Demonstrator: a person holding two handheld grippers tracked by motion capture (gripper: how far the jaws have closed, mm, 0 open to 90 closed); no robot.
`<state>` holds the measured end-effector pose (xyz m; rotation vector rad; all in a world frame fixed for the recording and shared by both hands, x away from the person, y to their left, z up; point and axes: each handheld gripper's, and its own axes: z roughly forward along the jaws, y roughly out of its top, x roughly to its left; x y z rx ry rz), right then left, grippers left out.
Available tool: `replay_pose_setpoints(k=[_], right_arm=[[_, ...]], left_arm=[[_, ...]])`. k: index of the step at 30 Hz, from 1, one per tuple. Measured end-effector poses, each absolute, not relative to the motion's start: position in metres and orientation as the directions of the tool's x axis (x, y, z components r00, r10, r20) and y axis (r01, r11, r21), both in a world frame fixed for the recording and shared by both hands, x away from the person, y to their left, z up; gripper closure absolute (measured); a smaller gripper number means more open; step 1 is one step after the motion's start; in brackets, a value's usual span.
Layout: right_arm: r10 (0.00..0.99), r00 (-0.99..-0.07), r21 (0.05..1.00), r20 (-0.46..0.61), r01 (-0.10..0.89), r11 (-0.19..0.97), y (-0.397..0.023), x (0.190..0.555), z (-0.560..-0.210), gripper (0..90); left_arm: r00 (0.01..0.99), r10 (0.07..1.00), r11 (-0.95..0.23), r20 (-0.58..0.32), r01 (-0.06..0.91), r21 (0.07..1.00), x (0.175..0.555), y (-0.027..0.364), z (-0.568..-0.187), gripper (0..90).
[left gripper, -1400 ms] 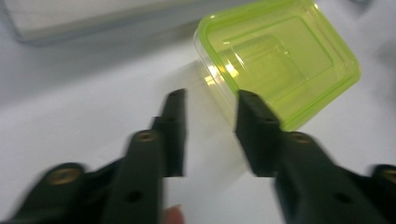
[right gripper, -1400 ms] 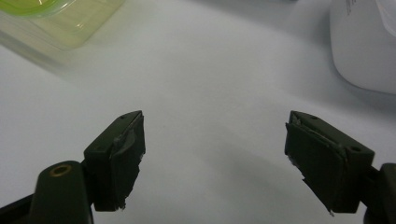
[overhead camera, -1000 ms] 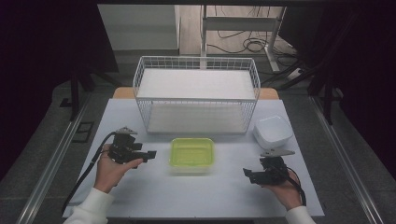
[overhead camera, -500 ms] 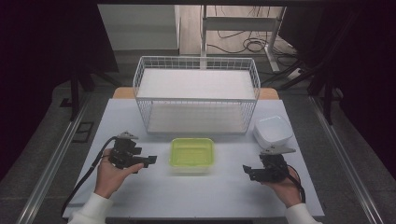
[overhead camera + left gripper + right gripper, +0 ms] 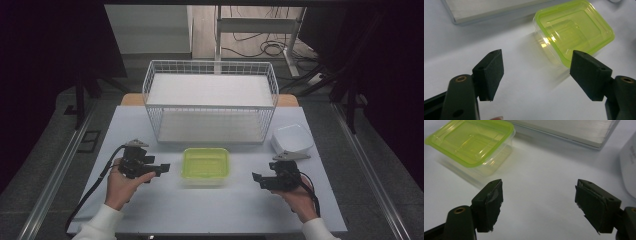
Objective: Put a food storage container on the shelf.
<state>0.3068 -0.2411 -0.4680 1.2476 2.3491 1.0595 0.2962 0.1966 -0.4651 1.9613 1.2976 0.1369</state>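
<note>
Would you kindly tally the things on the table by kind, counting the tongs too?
Green-lidded container: 1
White container: 1
Wire basket: 1
Tongs: 2, left tongs and right tongs, both open
Total: 5

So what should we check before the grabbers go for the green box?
1. Left hand-held gripper open: ok, jaws wide apart and holding nothing.
2. Right hand-held gripper open: ok, also holding nothing.
3. Green-lidded box within easy approach: ok, it sits on the table between the two grippers, apart from both.
4. Lid on the box: ok, it sits flat on top; whether it is snapped tight, cannot tell.
5. Room around the box: ok, the wire basket stands behind it with a gap, and the white container is off to its right.
6. Box contents: looks empty through the clear walls.
</note>
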Motion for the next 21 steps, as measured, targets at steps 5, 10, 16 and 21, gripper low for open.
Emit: replay_pose_setpoints(k=[5,10,16,21], right_arm=[[0.794,-0.599,0.700,0.104,0.611,0.369,-0.231,0.315,-0.472,24.7],[0.797,-0.590,0.695,0.127,0.626,0.353,-0.225,0.318,-0.474,26.2],[0.794,-0.592,0.690,0.138,0.632,0.352,-0.216,0.320,-0.473,29.3],[0.783,-0.598,0.687,0.171,0.642,0.340,-0.208,0.325,-0.470,31.5]], left_arm=[[0.477,0.812,-0.171,-0.337,0.746,0.644,0.301,0.197,-0.466,29.6],[0.462,0.799,-0.124,-0.385,0.753,0.646,0.306,0.196,-0.466,31.9],[0.464,0.801,-0.130,-0.379,0.752,0.647,0.309,0.191,-0.465,33.4],[0.456,0.807,-0.130,-0.374,0.755,0.642,0.314,0.190,-0.465,34.9]])
